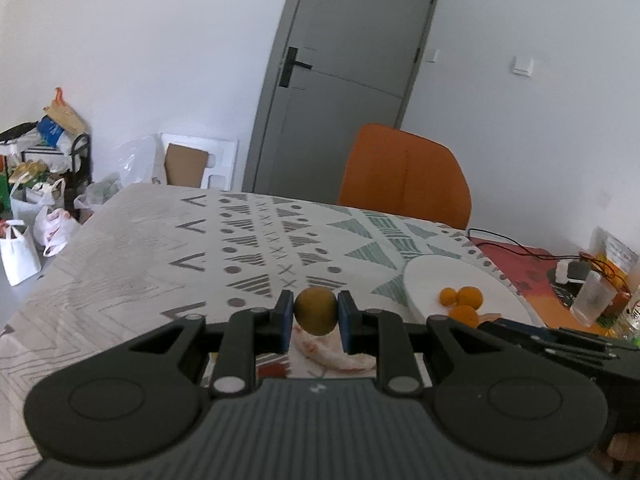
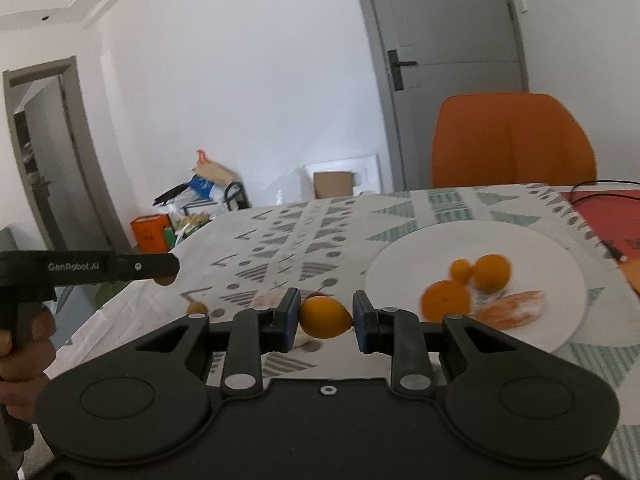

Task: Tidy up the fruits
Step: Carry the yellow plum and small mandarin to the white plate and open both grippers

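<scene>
Left claw [image 1: 313,316]: clenched on brownish-green round fruit [image 1: 315,311], pads at its sides, lifted off bench [image 1: 132,264].
Right claw [image 2: 326,317]: clenched on orange fruit [image 2: 325,317] (likely bound for plate).
White plate [image 2: 404,280]: three orange fruits [image 2: 491,272] clustered, sorted by kind.

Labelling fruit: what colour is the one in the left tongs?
Olive-brown fruit, clearest in the left wrist view.

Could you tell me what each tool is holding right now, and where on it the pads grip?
Left tool: brownish-green round fruit, clamped across its middle. Right tool: orange fruit, pinched at opposite sides.
</scene>
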`<state>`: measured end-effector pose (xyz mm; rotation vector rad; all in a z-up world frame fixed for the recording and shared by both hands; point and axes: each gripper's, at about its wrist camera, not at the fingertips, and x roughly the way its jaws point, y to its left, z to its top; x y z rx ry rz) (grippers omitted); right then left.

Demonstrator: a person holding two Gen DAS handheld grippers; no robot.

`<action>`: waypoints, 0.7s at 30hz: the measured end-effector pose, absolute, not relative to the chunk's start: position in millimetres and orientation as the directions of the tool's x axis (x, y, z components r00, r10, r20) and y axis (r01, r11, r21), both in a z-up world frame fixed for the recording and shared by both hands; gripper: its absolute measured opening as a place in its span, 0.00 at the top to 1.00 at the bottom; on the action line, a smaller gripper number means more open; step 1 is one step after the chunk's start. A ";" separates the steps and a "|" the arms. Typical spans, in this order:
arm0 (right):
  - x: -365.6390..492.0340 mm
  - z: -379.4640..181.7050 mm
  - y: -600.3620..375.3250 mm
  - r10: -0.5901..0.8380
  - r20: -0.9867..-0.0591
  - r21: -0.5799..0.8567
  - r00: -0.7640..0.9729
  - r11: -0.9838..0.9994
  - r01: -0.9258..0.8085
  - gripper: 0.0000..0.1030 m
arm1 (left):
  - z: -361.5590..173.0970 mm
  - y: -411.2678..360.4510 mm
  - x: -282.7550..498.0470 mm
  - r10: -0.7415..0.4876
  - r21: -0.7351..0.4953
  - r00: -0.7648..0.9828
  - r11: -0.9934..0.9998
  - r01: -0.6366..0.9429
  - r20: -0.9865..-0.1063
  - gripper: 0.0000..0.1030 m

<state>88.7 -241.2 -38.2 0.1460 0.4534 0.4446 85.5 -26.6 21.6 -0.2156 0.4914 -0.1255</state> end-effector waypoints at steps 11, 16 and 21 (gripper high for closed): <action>89.9 -36.9 -274.2 0.392 -0.365 0.246 0.845 0.915 -0.318 0.74 | 27.6 -58.2 96.1 -0.210 -0.206 0.870 0.970 0.128 -0.446 0.79; 90.8 -41.8 -286.8 0.371 -0.367 0.255 0.853 0.922 -0.291 0.74 | 26.5 -68.2 102.7 -0.224 -0.196 0.864 0.969 0.149 -0.452 0.79; 94.9 -48.7 -298.6 0.354 -0.375 0.272 0.857 0.926 -0.263 0.74 | 23.6 -79.5 111.1 -0.238 -0.184 0.855 0.968 0.170 -0.461 0.79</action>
